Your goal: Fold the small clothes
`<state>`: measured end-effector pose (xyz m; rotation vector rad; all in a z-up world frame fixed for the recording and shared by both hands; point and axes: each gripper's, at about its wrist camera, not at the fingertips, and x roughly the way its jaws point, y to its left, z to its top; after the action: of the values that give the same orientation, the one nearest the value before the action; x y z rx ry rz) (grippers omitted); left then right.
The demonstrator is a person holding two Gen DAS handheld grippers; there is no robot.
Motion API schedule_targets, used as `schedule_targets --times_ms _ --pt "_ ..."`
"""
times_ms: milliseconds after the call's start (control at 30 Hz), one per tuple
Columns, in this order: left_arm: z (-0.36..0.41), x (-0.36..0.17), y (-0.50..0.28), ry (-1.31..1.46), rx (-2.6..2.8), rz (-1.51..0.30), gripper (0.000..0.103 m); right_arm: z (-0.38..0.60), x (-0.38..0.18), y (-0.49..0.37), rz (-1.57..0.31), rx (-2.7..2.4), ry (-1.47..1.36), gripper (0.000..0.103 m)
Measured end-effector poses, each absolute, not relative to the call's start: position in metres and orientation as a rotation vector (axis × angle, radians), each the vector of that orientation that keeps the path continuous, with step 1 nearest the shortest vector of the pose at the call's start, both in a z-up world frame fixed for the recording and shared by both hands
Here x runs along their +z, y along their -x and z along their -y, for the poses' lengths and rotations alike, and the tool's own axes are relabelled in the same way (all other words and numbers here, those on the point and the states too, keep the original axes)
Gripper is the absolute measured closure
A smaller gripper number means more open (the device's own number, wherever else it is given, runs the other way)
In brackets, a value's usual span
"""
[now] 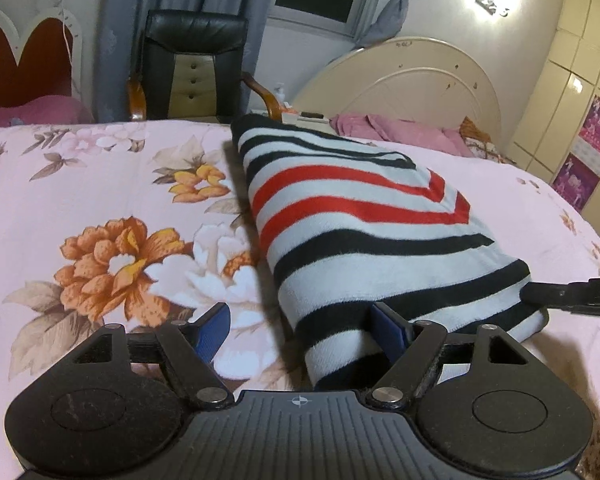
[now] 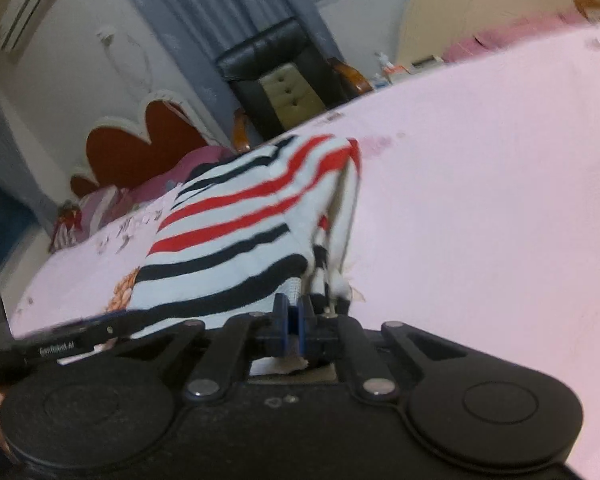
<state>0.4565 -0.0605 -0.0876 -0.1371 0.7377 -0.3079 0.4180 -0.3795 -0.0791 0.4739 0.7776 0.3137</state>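
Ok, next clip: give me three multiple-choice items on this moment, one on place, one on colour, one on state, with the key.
1. Where does the striped garment lie?
A. on the floral bedsheet
B. on the black chair
C. on the floor

2. Which stripe colours does the garment carry on its white ground?
A. green and yellow
B. black and red
C. blue only

3. How is the right tool?
A. wide open, clear of the cloth
B. out of view
C. shut on the garment's edge

Key: 1 A, the sheet's flowers show beside it in the left wrist view; 2 B, both views show black and red bands; 3 C, the blue pads are pressed together with fabric between them. The left tool is open, straddling the near corner.
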Motion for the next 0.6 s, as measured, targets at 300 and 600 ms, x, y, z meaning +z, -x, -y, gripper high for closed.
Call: schedule_targets --times_ms 300,600 --pt "0.055 -0.102 -0.450 0.161 -0.296 -0.738 0.026 0.396 -0.118 -0.415 -0.788 0.297 -0.665 0.103" --pt "0.050 -0.076 -0.436 0.145 -0.290 -0.686 0.026 0.381 -0.058 -0.400 -0.637 0.292 -0.455 0.085"
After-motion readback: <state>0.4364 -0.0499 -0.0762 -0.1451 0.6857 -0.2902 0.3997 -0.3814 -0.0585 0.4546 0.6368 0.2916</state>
